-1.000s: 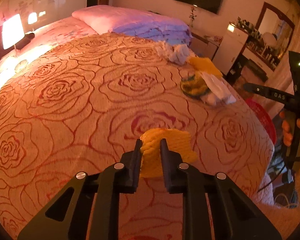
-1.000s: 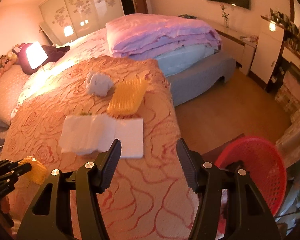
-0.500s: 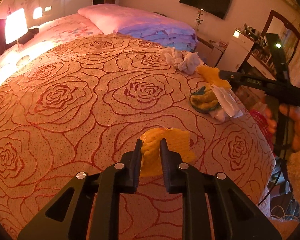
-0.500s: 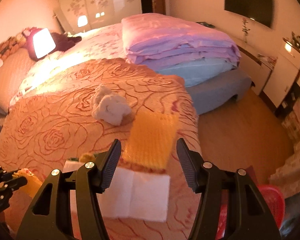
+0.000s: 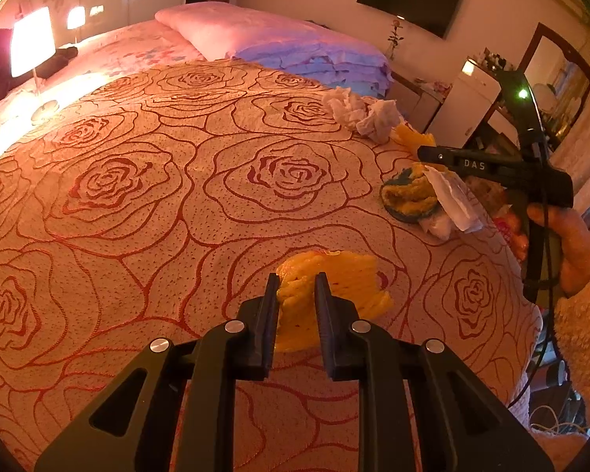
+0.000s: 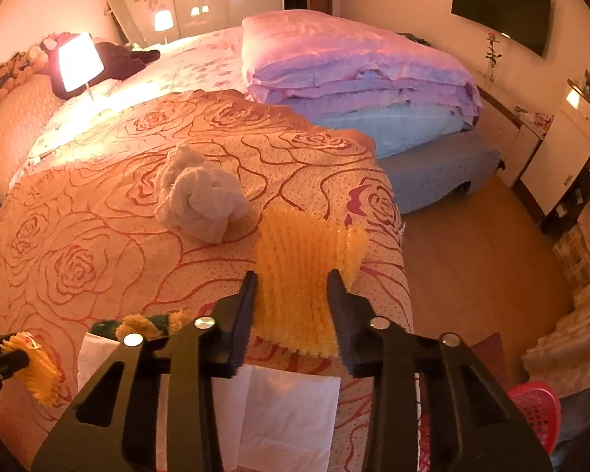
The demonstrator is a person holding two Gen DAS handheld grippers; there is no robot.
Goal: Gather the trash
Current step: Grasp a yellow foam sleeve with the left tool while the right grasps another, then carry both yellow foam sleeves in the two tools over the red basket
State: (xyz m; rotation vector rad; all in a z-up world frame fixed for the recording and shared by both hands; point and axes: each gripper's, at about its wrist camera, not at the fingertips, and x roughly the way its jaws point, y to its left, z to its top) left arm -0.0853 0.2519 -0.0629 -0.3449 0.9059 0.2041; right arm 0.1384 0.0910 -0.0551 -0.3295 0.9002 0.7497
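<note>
**Two grippers, two yellow pieces**

The right gripper [image 6: 293, 283] has just been closing its jaws, and a yellow mat [image 6: 306, 263] sits between them, touching both sides. The mat lies on the bed cover [image 6: 78, 236], by its edge. A ball of tissue [image 6: 200, 204] is just past the mat. A white napkin [image 6: 279, 413] lies under the gripper, and a red basket [image 6: 535, 409] stands on the floor beside the bed. The left gripper [image 5: 297, 281] is squeezed tight on a yellow scrap [image 5: 342, 279] above the cover.
</note>
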